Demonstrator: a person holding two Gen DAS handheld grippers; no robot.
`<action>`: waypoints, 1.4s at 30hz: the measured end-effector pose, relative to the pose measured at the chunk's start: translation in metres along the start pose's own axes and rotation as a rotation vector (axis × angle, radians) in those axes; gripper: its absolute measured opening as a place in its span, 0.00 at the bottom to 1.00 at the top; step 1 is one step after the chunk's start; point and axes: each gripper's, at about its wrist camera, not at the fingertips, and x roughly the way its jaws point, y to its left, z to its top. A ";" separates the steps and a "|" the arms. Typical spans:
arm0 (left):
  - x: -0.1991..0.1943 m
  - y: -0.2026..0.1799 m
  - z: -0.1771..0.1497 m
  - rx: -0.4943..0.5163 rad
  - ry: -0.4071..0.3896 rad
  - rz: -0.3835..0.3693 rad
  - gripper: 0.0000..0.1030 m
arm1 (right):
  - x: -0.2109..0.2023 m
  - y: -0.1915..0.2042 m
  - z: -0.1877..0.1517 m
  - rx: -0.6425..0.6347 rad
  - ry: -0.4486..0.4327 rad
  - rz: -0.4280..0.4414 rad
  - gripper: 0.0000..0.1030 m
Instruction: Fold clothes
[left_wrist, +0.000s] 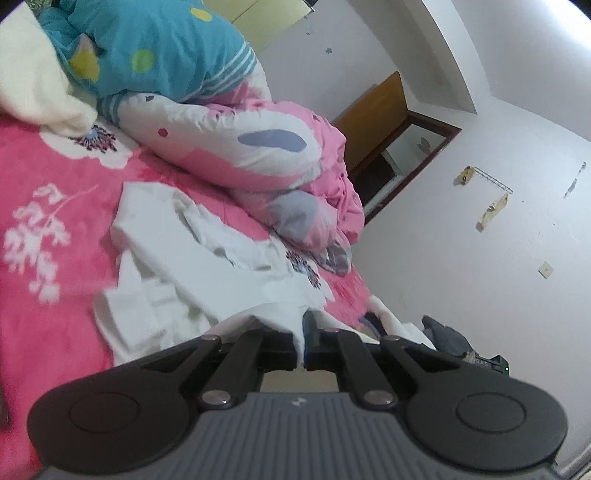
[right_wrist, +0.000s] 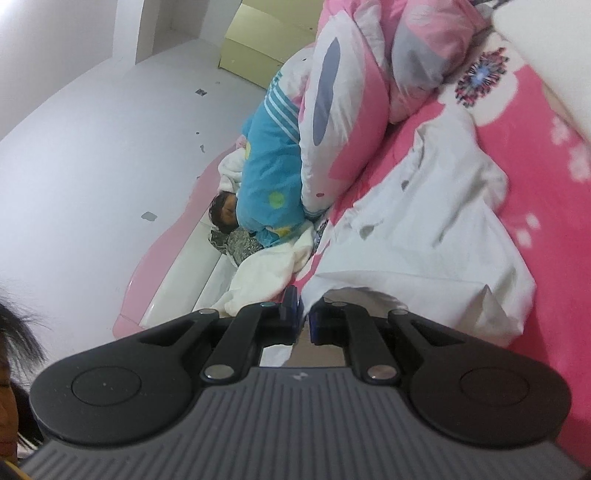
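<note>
- On the bed (left_wrist: 44, 177), pink floral cover: one white garment (left_wrist: 177, 258) lies crumpled and spread out, its near edge lifted off the cover.
- Left gripper (left_wrist: 301, 343): fingers clenched on a pinch of the white garment's near edge; cloth runs up out of the jaws in the left wrist view.
- Right gripper (right_wrist: 304, 317): fingers clenched on another part of that white edge (right_wrist: 406, 236); a fold hangs between the pads and the bed.
- Edges: the bed's far side is walled by a bunched pink-and-white quilt (left_wrist: 258, 155), just beside the garment. Near bed edge sits under both grippers.
- Open room: bare pink cover on the garment's side away from the quilt, in both views. White wall (left_wrist: 480, 221) stands beyond the bed's end.
- Headboard (right_wrist: 177, 266), pink and white, closes the end of the bed in the right wrist view.
- Count: garments 1, quilts 1, teal dotted blankets (right_wrist: 266, 177) 1, cream blankets (left_wrist: 33, 92) 1, grippers 2.
- One person lies under the teal blanket at the headboard end; only the head shows.
- Another person's hair is at the lower left edge of the right wrist view.
- Dark cloth bundle (left_wrist: 443, 332) sits off the bed end, by the wall.
- Writing: small logo mark on each gripper body, not readable as text. No garment label visible.
</note>
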 end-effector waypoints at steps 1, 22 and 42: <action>0.006 0.003 0.005 -0.001 -0.003 0.003 0.03 | 0.005 0.000 0.006 -0.005 0.001 0.000 0.05; 0.182 0.136 0.122 -0.188 -0.021 0.161 0.06 | 0.179 -0.105 0.173 0.068 -0.005 -0.091 0.07; 0.113 0.132 0.136 -0.400 -0.236 0.009 0.65 | 0.134 -0.099 0.196 0.218 -0.229 -0.168 0.89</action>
